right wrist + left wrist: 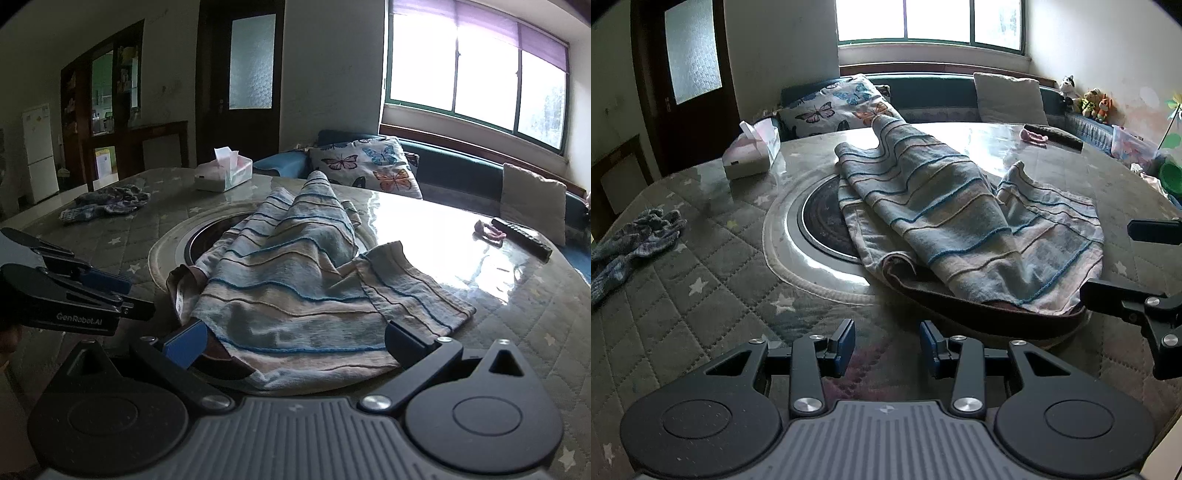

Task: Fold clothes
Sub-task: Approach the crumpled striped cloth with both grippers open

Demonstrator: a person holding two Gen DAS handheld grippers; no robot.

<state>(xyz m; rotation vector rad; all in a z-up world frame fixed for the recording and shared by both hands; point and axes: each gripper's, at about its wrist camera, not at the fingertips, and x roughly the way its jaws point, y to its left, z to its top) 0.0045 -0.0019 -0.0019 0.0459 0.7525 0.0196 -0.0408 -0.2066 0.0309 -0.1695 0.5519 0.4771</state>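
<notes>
Judging the striped garment [295, 295] soft and limp, we would pinch its near hem between our spread right gripper [295, 343]; left gripper [887, 349] gapes empty beside it

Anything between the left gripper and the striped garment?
No. Left wrist view: only bare quilted table cover lies between the open left gripper and the striped garment.

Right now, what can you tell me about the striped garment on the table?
The striped garment is soft knit-like cloth in pale blue, beige and white bands with thin blue lines and a dark brown inner hem. It lies crumpled and half folded on the table, partly covering the round inset. The right gripper, jaws open, straddles its near edge.
</notes>
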